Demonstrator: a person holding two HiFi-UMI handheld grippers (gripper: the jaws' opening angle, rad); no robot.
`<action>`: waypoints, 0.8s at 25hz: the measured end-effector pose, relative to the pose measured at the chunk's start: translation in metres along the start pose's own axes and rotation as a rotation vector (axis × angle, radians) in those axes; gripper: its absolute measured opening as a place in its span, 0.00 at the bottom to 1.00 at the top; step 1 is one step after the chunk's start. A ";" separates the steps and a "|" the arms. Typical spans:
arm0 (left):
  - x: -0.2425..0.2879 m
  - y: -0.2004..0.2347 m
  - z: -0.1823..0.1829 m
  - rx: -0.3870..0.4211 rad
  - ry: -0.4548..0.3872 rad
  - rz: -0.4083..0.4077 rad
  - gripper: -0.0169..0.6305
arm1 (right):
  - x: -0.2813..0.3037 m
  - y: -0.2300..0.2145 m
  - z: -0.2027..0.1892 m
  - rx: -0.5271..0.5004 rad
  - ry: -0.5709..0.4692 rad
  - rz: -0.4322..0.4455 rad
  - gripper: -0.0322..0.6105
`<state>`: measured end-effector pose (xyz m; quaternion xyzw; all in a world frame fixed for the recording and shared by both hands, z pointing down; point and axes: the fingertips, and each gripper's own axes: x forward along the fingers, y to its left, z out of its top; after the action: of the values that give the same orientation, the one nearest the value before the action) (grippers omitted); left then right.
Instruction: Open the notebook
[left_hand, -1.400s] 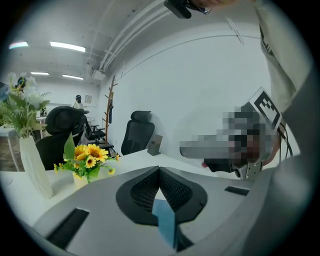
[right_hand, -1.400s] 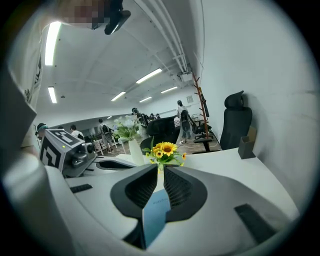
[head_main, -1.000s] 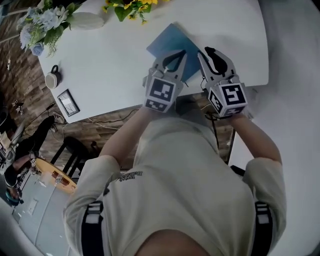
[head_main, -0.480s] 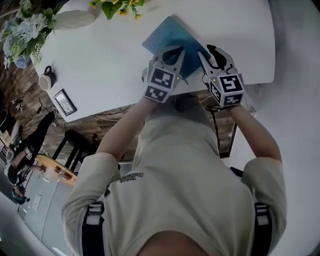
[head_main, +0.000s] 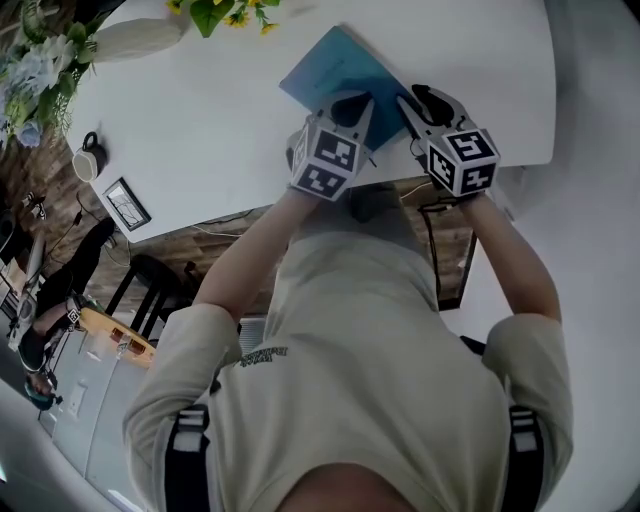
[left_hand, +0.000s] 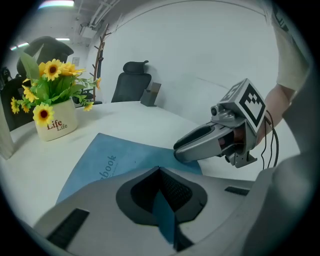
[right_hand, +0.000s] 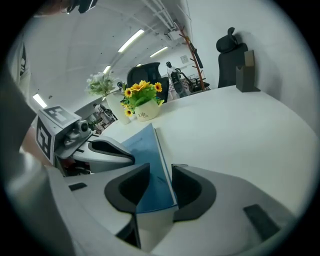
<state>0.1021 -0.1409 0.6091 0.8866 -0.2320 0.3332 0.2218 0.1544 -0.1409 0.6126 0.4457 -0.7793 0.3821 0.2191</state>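
**Grippers settle on the notebook's near edge**

At the top centre of the head view, both grippers have come down. The right gripper (right_hand: 161, 172) has just widened its jaws, which now stand apart astride the near corner of the closed blue soft-cover notebook (head_main: 340, 65), not pinching it. The left gripper (left_hand: 160, 169), tips together, hangs over the cover. Lifting the cover looks next.

notebook (head_main: 338, 72): flat on the tabletop (head_main: 220, 130), close to its near edge
left tongs (head_main: 350, 104): over the notebook's near corner
right tongs (head_main: 414, 98): just right of the left tongs, the notebook's right edge between their jaws
sunflower pot (left_hand: 54, 122): behind the notebook, to its left
mug (head_main: 88, 160): well left of the notebook
small frame (head_main: 127, 205): left of the notebook, nearer than the mug
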 end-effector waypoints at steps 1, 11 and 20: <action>0.001 0.000 0.000 0.006 -0.001 0.002 0.05 | 0.001 0.002 -0.002 -0.002 0.004 0.008 0.27; -0.012 -0.001 0.009 -0.024 -0.032 0.007 0.04 | -0.021 0.018 0.017 -0.058 -0.038 0.028 0.17; -0.105 -0.014 0.064 -0.031 -0.238 0.054 0.04 | -0.058 0.105 0.037 -0.156 -0.096 0.190 0.14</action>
<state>0.0707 -0.1371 0.4896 0.9097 -0.2854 0.2280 0.1974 0.0929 -0.1072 0.5080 0.3693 -0.8550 0.3175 0.1784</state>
